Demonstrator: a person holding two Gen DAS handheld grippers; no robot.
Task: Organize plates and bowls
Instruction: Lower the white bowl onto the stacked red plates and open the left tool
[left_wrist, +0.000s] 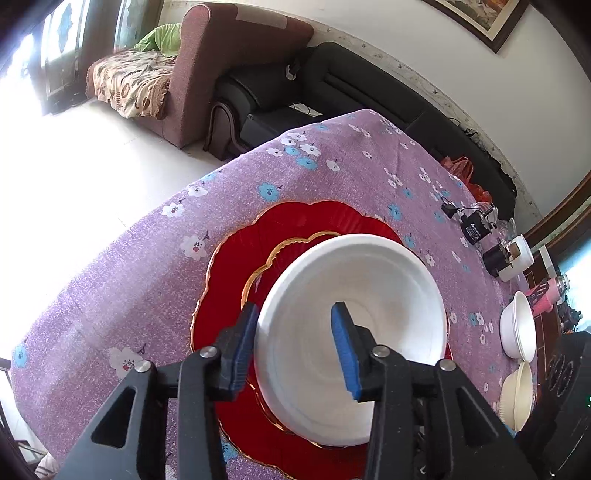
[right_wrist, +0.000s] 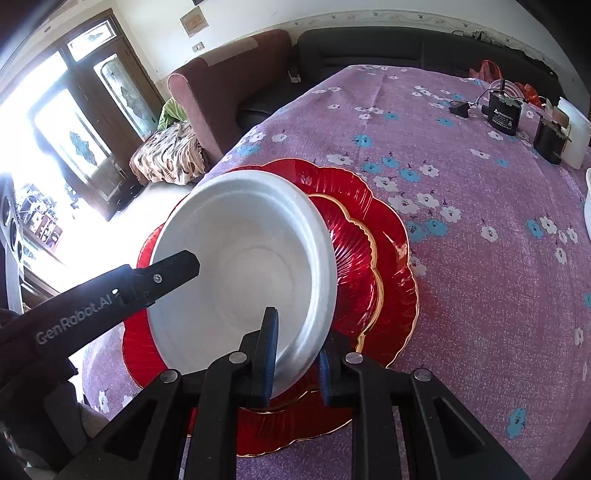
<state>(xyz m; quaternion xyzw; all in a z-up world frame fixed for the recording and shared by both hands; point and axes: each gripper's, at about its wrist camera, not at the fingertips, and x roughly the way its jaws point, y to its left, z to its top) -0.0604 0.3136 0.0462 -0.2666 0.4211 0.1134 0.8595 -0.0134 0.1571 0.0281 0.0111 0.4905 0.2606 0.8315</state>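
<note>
Purple flowered cloth covers the table, with sofas behind it and two more white bowls near its far edge. On it lie stacked red gold-rimmed plates, and a white bowl sits tilted on them. The right gripper pinches the bowl's near rim, while the left gripper straddles the opposite rim with its blue pads spread and not pressing.

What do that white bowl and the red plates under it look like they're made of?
The white bowl looks like moulded paper pulp or foam: matte, slightly fuzzy surface, thick soft rim, no glare. Which of the two, the look leaves open. The red plates look like glass, or possibly glossy plastic: shiny ribbed red surface with bright highlights and a thin gold scalloped edge. They lie stacked on a purple flowered tablecloth that looks like woven fabric.
</note>
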